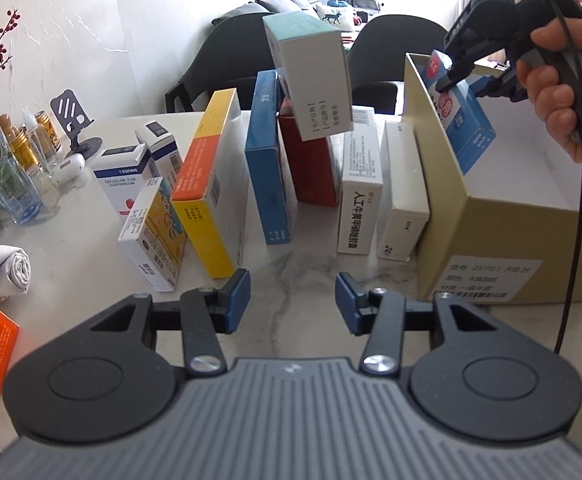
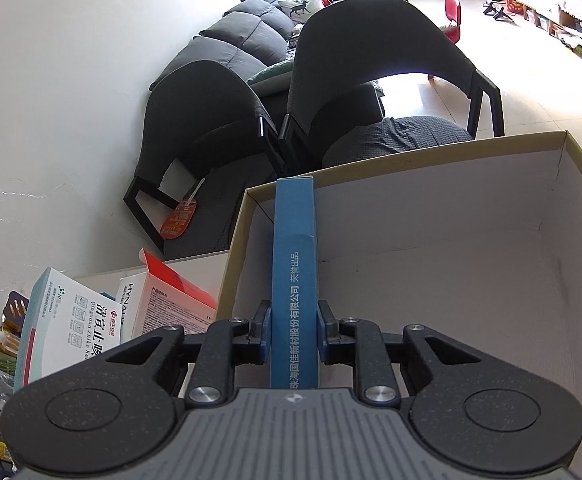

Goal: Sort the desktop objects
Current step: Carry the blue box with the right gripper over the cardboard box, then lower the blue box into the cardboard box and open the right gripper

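Right wrist view: my right fingers (image 2: 294,330) pinch the blue box (image 2: 294,280) over the carton (image 2: 471,280). I should lower it straight. My left fingers (image 1: 293,300) are open, holding nothing.

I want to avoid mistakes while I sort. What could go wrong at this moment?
1. The right gripper holds the blue box over the cardboard box, close to its left wall; it might catch on the rim.
2. The white and teal box leans on the standing boxes; a bump could topple the row.
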Demonstrator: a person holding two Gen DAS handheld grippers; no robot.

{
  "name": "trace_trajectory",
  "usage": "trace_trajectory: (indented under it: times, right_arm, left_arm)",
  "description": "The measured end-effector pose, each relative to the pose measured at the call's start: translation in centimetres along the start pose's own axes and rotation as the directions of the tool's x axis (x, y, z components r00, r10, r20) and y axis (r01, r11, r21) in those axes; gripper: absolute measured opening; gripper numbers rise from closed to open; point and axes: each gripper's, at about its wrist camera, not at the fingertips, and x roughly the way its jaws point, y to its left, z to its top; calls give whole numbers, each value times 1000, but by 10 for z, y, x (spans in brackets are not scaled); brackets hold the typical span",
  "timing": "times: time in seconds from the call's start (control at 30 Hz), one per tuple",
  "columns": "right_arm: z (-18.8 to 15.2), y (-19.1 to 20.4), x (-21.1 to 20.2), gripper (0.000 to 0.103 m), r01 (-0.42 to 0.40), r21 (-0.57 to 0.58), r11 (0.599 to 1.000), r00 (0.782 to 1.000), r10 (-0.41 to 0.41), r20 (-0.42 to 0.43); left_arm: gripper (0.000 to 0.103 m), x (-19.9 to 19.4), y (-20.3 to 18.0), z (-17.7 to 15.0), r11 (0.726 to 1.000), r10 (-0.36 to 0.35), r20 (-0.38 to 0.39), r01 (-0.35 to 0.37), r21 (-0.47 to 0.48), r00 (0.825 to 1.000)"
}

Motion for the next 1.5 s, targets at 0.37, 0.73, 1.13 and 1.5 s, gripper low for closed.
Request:
trace_trajectory:
  times: [0.37, 0.73, 1.13, 1.5]
  right_arm:
    - [17, -2, 7, 31, -107, 39, 994, 994, 108, -22]
    - [9, -9, -26, 32, -189, 27, 982, 982, 190, -9]
    - [-41, -2, -68, 32, -242, -247, 938, 967, 215, -134]
    - [-35, -6, -37, 31, -314, -217, 925, 944, 278, -179]
  left_arm:
    - [46, 0, 3, 0, 1000, 15, -3, -15, -4, 1000]
    - [46, -3, 7, -1, 1000, 22, 4, -22, -17, 1000]
    - [48, -6, 10, -1, 999, 38, 20, -37, -28, 999]
    - [53, -14, 13, -2, 998, 63, 34, -62, -26, 997]
